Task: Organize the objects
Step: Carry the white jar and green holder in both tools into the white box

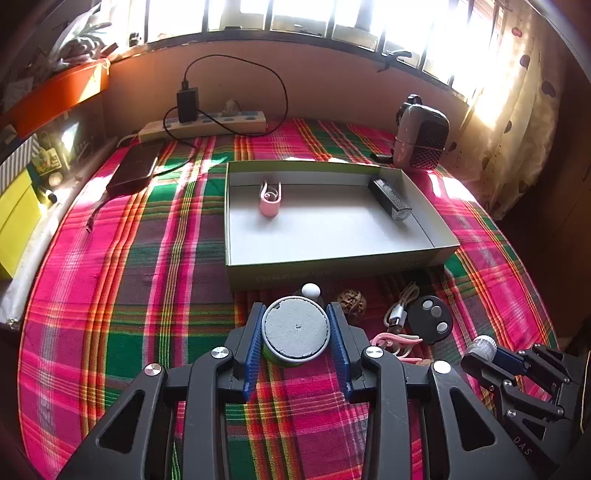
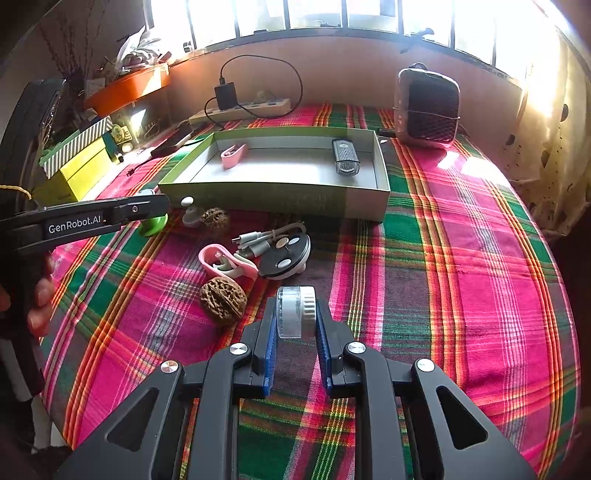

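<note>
1. Strong daylight pours in from the window (image 1: 295, 18) at 12 o'clock, totally blown out.
2. Glare washes over the curtain (image 1: 517, 110) at 2 o'clock.
3. Sun patches streak the plaid cloth (image 2: 461, 258).
4. Heavy fisheye bending, with dark vignetted corners.
5. Centre stays sharp.

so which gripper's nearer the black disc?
Right. The right gripper, shut on a clear vial, sits just below the black disc. The left gripper, holding a green cylinder, is farther left.

I see a pink, green and orange plaid cloth (image 1: 129, 295), a grey-green box (image 1: 332, 271), a pink clip (image 1: 269, 201), blue gripper pads (image 2: 270, 354) and a brown walnut (image 2: 222, 300).
</note>
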Tool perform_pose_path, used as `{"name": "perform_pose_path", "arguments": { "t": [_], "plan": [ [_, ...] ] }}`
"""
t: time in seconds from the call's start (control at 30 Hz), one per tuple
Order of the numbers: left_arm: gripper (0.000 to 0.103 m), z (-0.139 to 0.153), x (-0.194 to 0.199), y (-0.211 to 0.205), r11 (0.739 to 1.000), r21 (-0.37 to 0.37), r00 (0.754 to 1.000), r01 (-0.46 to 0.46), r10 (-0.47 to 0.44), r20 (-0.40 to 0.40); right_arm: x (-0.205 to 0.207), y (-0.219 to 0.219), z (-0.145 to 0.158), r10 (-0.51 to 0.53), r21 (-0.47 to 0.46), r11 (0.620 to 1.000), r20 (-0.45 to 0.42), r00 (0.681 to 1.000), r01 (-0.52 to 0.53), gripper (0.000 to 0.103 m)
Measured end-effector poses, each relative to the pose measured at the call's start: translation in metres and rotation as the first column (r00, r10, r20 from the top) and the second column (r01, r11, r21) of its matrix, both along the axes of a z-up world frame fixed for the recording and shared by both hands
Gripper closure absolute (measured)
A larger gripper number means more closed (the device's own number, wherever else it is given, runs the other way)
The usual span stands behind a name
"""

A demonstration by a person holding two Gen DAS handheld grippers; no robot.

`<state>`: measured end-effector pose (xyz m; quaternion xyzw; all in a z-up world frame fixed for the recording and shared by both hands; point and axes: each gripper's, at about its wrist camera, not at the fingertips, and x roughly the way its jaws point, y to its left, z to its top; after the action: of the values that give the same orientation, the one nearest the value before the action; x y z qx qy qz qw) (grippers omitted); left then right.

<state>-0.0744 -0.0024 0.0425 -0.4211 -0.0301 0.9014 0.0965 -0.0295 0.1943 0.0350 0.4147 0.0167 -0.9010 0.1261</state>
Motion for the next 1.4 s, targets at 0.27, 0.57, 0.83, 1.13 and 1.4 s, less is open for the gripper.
{"name": "perform_pose_path", "arguments": {
  "t": [0.27,0.57,0.83,1.13,1.4],
  "plan": [
    [0.072,0.017,-0.005,-0.002,1.0,-0.002,1.0,-0.002,0.002,-0.026,-0.011,0.003,0.021,0.022,-0.023,0.999,-0.025,0.999,-0.023,0.083],
    [0.072,0.024,-0.031,-0.005,1.0,0.01,1.0,-0.007,0.007,-0.02,-0.049,-0.004,0.044,0.062,-0.023,0.998,-0.048,0.997,-0.063,0.083],
    [0.072,0.019,-0.056,-0.007,1.0,0.006,1.0,-0.015,0.015,-0.006,-0.104,-0.019,0.054,0.111,-0.03,0.993,-0.046,0.993,-0.113,0.083],
    [0.072,0.008,-0.083,-0.006,1.0,0.013,1.0,-0.021,0.021,0.018,-0.163,-0.044,0.047,0.168,-0.01,0.986,-0.01,0.986,-0.168,0.083],
    [0.072,-0.005,-0.101,0.0,1.0,0.002,0.999,-0.022,0.022,0.04,-0.205,-0.062,0.026,0.208,0.024,0.977,0.051,0.977,-0.21,0.083]
  ]
}}
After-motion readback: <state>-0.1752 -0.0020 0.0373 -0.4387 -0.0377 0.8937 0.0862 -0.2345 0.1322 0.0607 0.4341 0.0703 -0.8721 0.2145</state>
